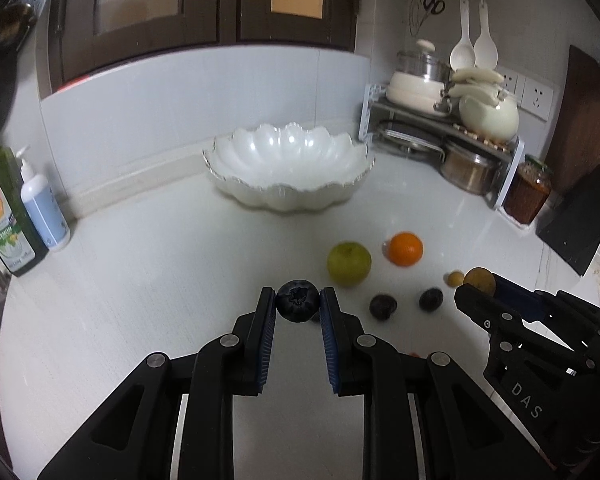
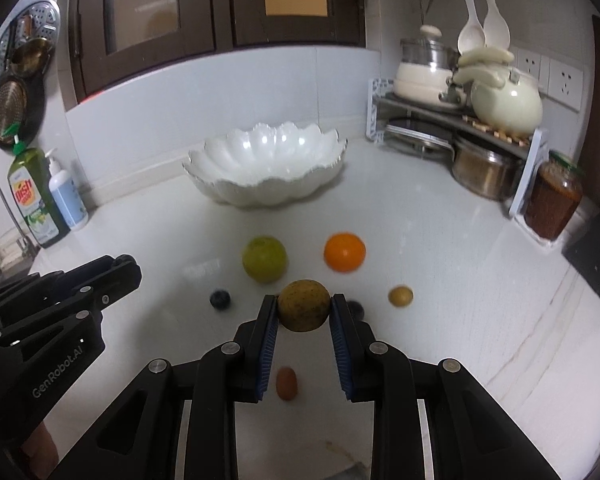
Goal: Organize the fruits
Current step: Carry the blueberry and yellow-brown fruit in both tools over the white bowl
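My left gripper (image 1: 298, 295) is shut on a dark blueberry (image 1: 298, 302), held above the white counter (image 1: 140, 280). In the right wrist view my right gripper (image 2: 304, 300) is shut on a round yellow-brown speckled fruit (image 2: 303, 310), also lifted. A green apple (image 1: 349, 264) (image 2: 264, 259), an orange (image 1: 405, 249) (image 2: 345, 257), a small yellow fruit (image 1: 455, 279) (image 2: 400, 296), two dark berries (image 1: 383, 307) (image 1: 431, 299) and a small reddish fruit (image 2: 287, 383) lie on the counter. A white scalloped bowl (image 1: 284, 196) (image 2: 260, 192) stands empty behind them.
Dish soap (image 1: 4, 216) and a pump bottle (image 1: 44, 208) stand at the left by the wall. At the back right a rack (image 1: 440, 128) holds pots and a kettle, with a jar (image 1: 526, 192) beside it. A dark board (image 1: 580, 220) leans at the right edge.
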Motion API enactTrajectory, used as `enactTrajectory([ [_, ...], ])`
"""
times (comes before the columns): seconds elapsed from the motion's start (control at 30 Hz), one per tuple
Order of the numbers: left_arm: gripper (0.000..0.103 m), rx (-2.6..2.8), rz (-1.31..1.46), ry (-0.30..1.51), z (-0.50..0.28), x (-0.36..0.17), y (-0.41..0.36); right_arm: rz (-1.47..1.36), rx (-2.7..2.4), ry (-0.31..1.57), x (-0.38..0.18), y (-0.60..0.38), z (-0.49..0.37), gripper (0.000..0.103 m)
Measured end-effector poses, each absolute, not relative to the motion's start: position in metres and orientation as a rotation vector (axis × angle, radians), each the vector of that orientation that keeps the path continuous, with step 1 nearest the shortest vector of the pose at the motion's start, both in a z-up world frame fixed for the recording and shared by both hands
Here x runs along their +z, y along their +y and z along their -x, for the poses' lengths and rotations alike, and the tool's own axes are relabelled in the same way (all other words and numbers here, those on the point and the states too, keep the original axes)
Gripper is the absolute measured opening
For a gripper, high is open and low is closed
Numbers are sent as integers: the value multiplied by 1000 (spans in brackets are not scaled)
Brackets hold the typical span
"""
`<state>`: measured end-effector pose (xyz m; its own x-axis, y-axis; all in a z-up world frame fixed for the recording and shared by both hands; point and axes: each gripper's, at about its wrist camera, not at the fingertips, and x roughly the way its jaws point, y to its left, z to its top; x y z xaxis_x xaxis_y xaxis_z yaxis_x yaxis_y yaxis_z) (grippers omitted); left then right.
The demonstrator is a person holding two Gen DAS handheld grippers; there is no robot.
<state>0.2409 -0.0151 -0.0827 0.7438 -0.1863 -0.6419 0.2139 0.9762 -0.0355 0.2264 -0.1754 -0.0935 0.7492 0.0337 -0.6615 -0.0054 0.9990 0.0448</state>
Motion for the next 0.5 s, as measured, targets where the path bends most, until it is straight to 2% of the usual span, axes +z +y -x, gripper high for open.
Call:
enactTrajectory([
  [0.5, 23, -232, -83, 547, -272, -34, -5, -44, 12, 616, -54, -160, -258, 28],
])
